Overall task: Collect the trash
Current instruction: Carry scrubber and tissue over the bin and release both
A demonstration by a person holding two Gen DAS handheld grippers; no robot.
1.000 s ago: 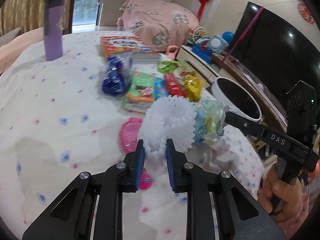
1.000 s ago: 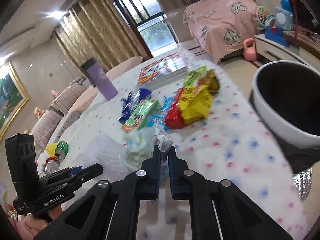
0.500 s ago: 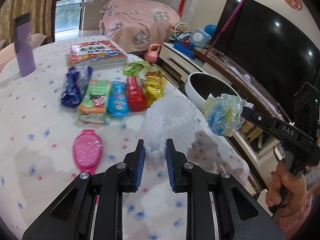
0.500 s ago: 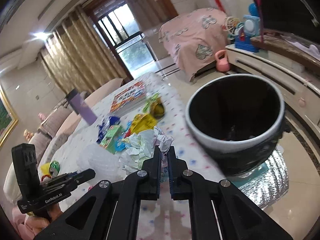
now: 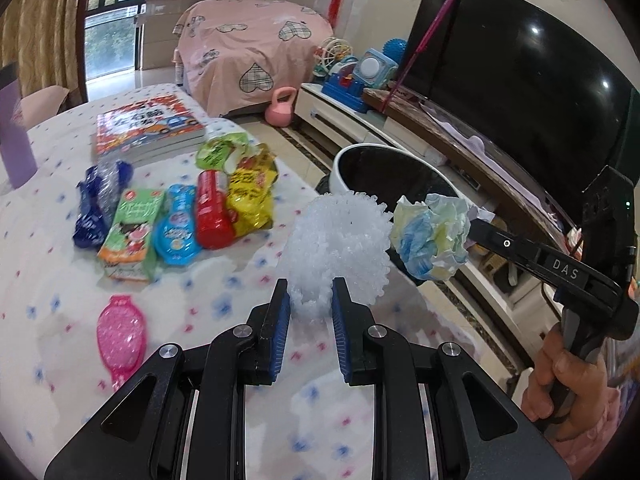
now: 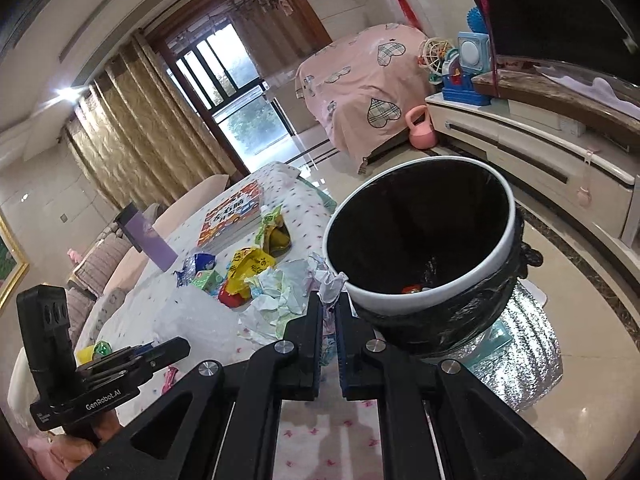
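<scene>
My left gripper (image 5: pixel 307 304) is shut on a white foam net (image 5: pixel 340 248) and holds it above the table's right edge. My right gripper (image 6: pixel 328 312) is shut on a crumpled paper wad (image 6: pixel 286 288), white with blue and yellow; it also shows in the left wrist view (image 5: pixel 432 240), beside the foam net. A white-rimmed trash bin (image 6: pixel 424 280) with a black liner stands on the floor just right of the paper wad; it shows behind the foam in the left wrist view (image 5: pixel 360 156).
Snack packets lie on the dotted tablecloth (image 5: pixel 48 240): yellow (image 5: pixel 250 196), red (image 5: pixel 212 212), blue (image 5: pixel 176 228), green (image 5: pixel 132 232). A pink brush (image 5: pixel 120 336), a picture book (image 5: pixel 148 128) and a purple bottle (image 5: pixel 14 136) are on the table. A TV cabinet (image 6: pixel 540 140) stands at right.
Both grippers have lifted their loads off the table and carried them right toward the bin. The bin now looms large just ahead of the right gripper.
</scene>
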